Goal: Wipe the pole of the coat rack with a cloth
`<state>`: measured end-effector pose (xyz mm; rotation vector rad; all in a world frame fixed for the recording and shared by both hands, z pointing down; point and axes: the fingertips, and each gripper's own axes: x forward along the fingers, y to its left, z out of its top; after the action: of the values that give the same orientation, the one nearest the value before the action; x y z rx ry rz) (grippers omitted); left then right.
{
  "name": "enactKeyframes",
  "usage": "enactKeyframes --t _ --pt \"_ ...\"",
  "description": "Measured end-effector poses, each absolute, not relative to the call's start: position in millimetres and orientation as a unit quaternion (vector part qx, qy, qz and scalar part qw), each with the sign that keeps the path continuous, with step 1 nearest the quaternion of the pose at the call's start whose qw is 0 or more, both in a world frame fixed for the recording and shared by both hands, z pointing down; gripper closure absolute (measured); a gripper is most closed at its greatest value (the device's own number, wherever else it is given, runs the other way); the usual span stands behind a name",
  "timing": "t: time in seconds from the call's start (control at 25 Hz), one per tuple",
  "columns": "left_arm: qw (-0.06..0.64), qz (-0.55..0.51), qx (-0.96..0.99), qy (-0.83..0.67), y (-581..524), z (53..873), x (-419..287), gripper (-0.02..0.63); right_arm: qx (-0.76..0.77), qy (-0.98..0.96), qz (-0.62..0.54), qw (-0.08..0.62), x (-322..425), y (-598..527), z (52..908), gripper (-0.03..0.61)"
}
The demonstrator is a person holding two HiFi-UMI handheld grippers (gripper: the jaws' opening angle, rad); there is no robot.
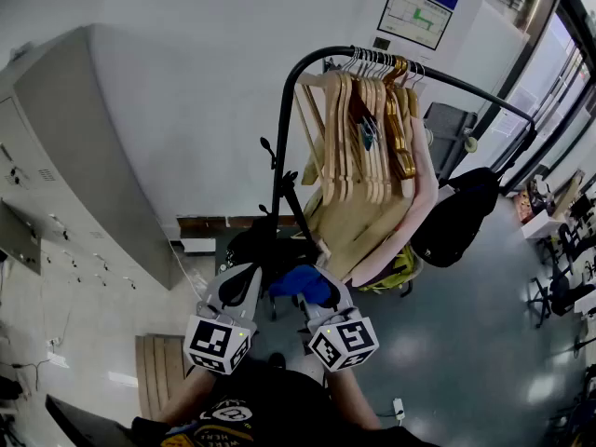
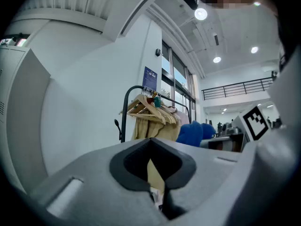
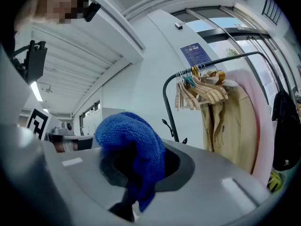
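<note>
The coat rack's black pole (image 1: 278,147) rises ahead of me and bends into a top rail hung with wooden hangers (image 1: 368,128). The pole also shows in the left gripper view (image 2: 123,119) and in the right gripper view (image 3: 169,112). My right gripper (image 1: 315,287) is shut on a bunched blue cloth (image 1: 300,283), which bulges out of its jaws (image 3: 131,135). It is held low, short of the pole's lower part. Beside it, my left gripper (image 1: 247,282) is shut with nothing in it (image 2: 151,147).
A beige coat (image 1: 358,226) and a pink garment (image 1: 424,194) hang on the rail. A black bag (image 1: 461,217) hangs at the rack's right end. Grey lockers (image 1: 56,156) line the left wall. A wooden pallet (image 1: 158,371) lies on the floor at lower left.
</note>
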<state>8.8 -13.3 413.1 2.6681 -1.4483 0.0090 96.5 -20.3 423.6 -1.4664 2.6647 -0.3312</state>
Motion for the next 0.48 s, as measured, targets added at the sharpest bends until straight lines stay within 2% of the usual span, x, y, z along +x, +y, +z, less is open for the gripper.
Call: enactKeyframes --t 0.48 --pt "0.058 -0.003 0.875 -0.481 -16 413 -17 0.611 -0.488 0.865 -0.114 0.036 84 -19 428 0.506"
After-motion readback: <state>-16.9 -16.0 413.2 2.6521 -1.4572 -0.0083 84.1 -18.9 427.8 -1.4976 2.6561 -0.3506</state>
